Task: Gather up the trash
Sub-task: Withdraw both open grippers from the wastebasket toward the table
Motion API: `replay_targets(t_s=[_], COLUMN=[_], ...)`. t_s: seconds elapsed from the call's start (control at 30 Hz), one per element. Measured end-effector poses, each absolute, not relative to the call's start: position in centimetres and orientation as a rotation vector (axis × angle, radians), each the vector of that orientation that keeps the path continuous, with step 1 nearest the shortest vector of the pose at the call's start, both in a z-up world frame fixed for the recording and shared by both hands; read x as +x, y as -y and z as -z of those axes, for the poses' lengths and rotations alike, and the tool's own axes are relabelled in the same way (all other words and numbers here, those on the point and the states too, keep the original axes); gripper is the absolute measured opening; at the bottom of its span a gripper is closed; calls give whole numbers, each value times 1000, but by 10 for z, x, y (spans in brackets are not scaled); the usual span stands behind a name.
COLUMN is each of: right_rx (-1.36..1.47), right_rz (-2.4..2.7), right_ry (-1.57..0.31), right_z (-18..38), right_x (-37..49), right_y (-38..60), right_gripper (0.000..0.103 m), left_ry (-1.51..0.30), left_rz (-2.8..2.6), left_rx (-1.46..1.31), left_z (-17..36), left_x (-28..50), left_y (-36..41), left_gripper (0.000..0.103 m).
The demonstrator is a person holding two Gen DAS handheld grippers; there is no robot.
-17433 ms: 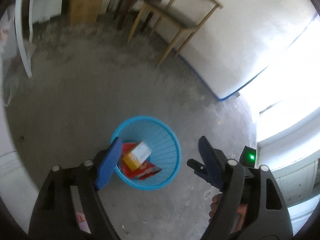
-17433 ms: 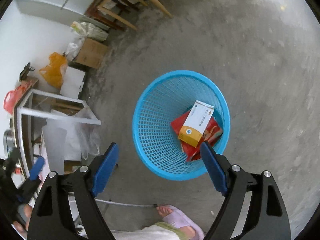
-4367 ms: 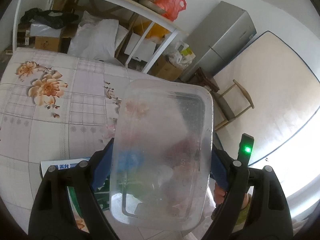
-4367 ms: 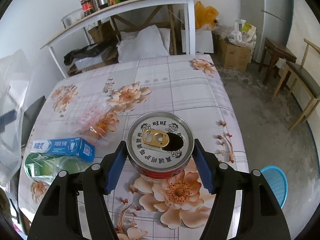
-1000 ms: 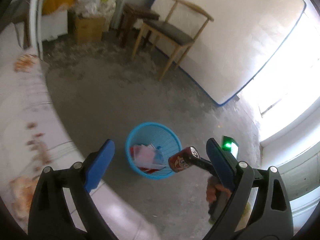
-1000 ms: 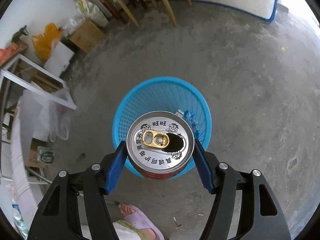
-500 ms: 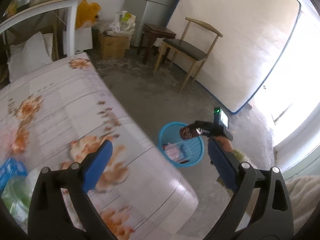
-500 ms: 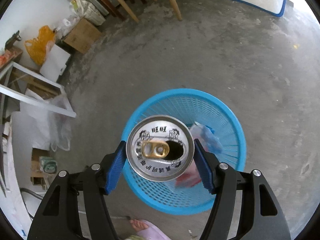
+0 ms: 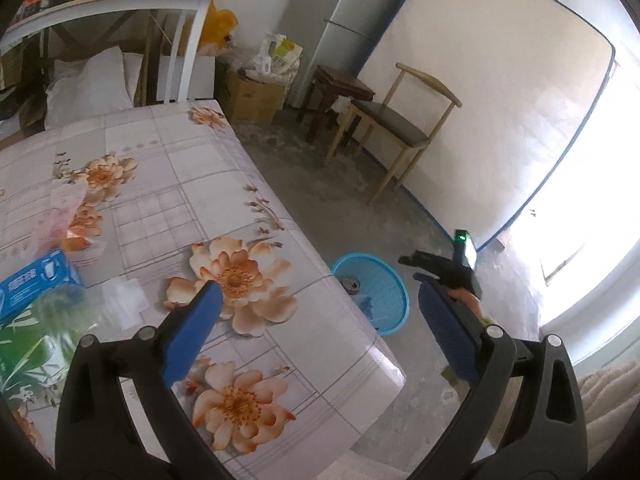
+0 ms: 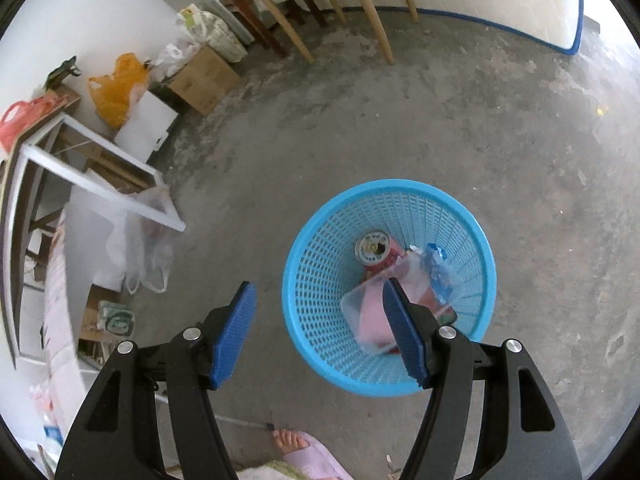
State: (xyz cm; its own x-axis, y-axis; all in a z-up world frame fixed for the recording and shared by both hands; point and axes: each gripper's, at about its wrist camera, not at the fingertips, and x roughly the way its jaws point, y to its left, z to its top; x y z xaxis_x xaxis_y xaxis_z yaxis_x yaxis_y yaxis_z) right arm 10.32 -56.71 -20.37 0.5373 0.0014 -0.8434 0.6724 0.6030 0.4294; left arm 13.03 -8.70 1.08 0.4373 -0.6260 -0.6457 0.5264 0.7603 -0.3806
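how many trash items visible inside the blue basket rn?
4 visible: red can at the far side, clear plastic container near the middle, crumpled blue wrapper to its right, red packet underneath. The right gripper's finger covers part of the basket; more may be hidden.

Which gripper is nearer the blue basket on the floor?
Right. The right gripper hangs open just above the blue basket, beside its rim. The left gripper is over the floral table, with the basket farther off beyond the table's edge.
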Motion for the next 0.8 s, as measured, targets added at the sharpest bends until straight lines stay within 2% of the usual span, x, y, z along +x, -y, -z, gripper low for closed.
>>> replay_targets(t_s=[0.23, 0.3, 0.37, 0.8], right_rx=[734, 696, 652, 523], right_rz=[440, 425, 400, 104], right_ry=[-906, -895, -877, -825], right_z=[151, 135, 115, 27], right_x=[71, 67, 64, 107], right_y=[531, 518, 502, 397], right_gripper=[64, 70, 70, 73], left_ry=[-855, -839, -827, -738], left_rz=[701, 705, 708, 571], left_rx=[-203, -227, -241, -309], left_z=[-7, -7, -6, -5], left_x=[124, 121, 118, 100], left_y=[67, 59, 52, -9], left_gripper=[95, 95, 95, 95])
